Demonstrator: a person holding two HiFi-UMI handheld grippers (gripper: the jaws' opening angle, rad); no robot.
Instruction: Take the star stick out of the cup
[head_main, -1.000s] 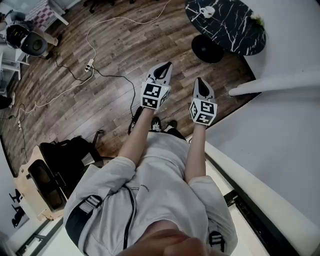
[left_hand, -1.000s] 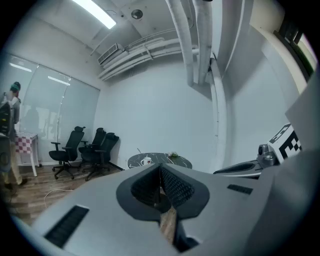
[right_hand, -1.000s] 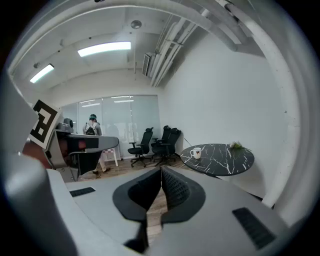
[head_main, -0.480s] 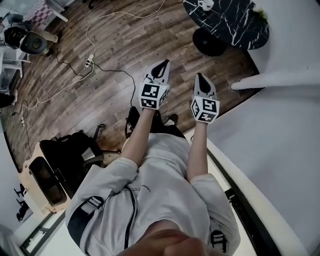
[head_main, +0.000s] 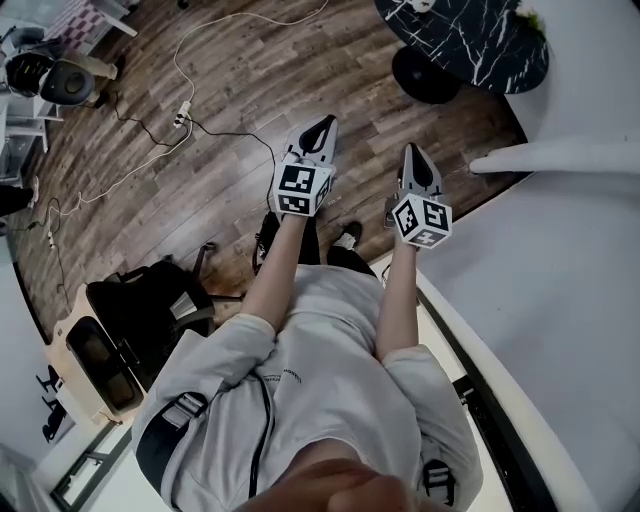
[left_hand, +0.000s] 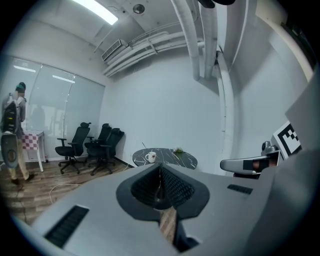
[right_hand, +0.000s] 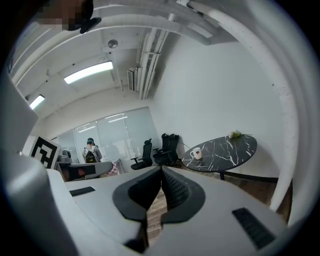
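A white cup (left_hand: 150, 157) stands on a round black marble table (left_hand: 172, 159) far ahead, with a thin stick (left_hand: 143, 145) slanting out of it. The right gripper view shows the same cup (right_hand: 196, 154) on the table (right_hand: 225, 150). In the head view the table (head_main: 470, 45) lies at the top right, well beyond both grippers. My left gripper (head_main: 318, 130) and right gripper (head_main: 413, 155) are held side by side over the wooden floor, pointing at the table. Both have their jaws together with nothing between them, as the left gripper (left_hand: 160, 167) and right gripper (right_hand: 161, 170) views show.
Black office chairs (left_hand: 92, 145) stand left of the table. White cables (head_main: 180, 120) trail over the floor. A black bag (head_main: 140, 315) sits at my left. A white curved counter (head_main: 560, 260) runs along my right. A person (right_hand: 91, 150) stands far back.
The right gripper has shifted a little to the right and rolled, widening the space between the two grippers. The table has slid toward the head view's top right corner.
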